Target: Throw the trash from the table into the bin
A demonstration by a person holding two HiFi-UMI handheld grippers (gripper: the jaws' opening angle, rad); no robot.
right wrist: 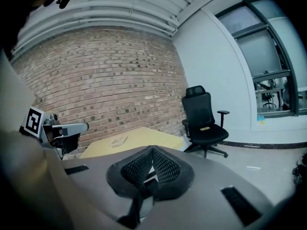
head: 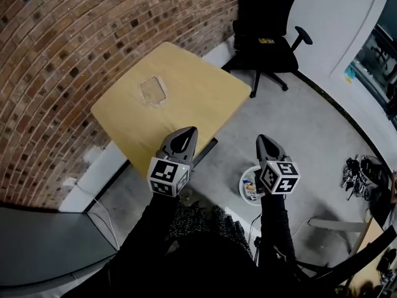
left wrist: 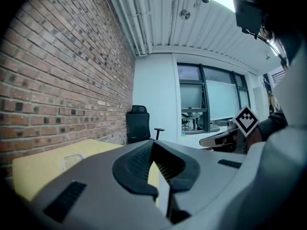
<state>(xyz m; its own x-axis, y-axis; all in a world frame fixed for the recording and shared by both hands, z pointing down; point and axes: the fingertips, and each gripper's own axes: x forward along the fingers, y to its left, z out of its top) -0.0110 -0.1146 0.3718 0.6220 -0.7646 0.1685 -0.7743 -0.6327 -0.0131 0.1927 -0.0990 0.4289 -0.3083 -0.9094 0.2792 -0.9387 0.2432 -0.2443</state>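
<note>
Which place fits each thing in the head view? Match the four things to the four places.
Things:
1. table
2. plastic wrapper
3. office chair
4. bin

Places:
a. lying on the tabletop
b. standing along the brick wall
c. on the floor, just beside the right tool
d. by the white wall, past the table's far end

Pairs: 1-b, 2-a, 3-d, 4-c

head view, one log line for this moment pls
left gripper shut, empty | right gripper shut, empty | plastic trash on table | bin on floor
</note>
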